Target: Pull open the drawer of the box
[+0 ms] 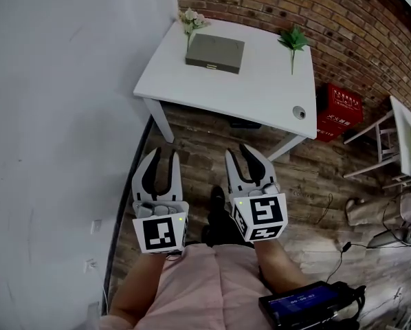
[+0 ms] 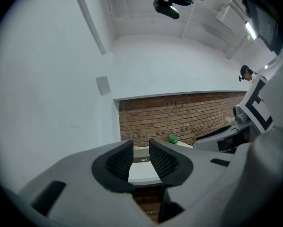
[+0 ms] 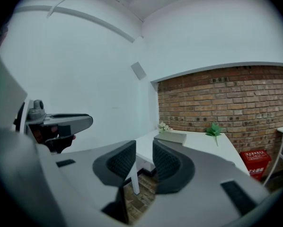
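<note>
A flat grey-green box (image 1: 215, 52) lies on the white table (image 1: 260, 88) near its far left corner, its drawer front with a small handle (image 1: 207, 65) facing me. The drawer sits flush, closed. Both grippers hover over the wooden floor, well short of the table. My left gripper (image 1: 163, 154) is open and holds nothing; its own view shows the box (image 2: 140, 156) far off beyond the left gripper (image 2: 141, 143). My right gripper (image 1: 240, 151) is open too, with nothing in it. Beyond the right gripper (image 3: 144, 144) I see the box (image 3: 172, 136) on the table (image 3: 198, 145).
White flowers (image 1: 190, 20) stand beside the box and a green sprig (image 1: 293, 41) at the table's far right. A white wall runs along the left, brick behind. A red crate (image 1: 339, 112) sits right of the table, a white rack (image 1: 398, 143) beyond, cables on the floor.
</note>
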A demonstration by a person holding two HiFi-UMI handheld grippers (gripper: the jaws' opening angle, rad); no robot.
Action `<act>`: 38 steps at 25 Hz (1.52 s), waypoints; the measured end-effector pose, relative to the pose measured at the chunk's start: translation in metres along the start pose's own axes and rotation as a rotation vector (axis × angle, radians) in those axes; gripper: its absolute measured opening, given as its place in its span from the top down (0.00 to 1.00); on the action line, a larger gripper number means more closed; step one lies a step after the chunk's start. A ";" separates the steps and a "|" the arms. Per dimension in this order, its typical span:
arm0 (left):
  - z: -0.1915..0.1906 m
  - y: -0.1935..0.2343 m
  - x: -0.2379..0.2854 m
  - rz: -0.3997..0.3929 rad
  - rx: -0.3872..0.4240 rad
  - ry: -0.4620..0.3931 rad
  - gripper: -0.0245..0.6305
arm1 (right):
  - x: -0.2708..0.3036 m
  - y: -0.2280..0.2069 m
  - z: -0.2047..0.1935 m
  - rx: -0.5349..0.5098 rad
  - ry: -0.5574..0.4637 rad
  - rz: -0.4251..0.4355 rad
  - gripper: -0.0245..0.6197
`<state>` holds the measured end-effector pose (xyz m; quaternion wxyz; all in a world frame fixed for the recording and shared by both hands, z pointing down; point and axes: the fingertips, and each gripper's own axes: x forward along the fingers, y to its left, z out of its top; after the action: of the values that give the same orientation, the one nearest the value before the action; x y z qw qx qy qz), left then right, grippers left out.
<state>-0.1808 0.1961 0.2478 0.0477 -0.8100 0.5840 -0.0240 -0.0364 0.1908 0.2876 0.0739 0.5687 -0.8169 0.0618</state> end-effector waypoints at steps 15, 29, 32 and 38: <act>-0.030 0.012 0.145 -0.018 0.031 0.083 0.81 | 0.128 -0.081 -0.008 0.067 0.064 0.002 0.79; -0.022 0.013 0.259 -0.011 0.075 0.080 0.81 | 0.225 -0.148 0.020 0.090 0.035 0.027 0.79; -0.016 0.016 0.267 -0.003 0.085 0.076 0.81 | 0.233 -0.154 0.028 0.090 0.021 0.031 0.79; -0.007 0.027 0.280 0.016 0.095 0.061 0.81 | 0.250 -0.161 0.044 0.086 -0.006 0.033 0.80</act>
<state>-0.1187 -0.0785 0.2474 0.0684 -0.8009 0.5900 -0.0760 0.0270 -0.1028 0.2947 0.0462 0.5579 -0.8230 0.0963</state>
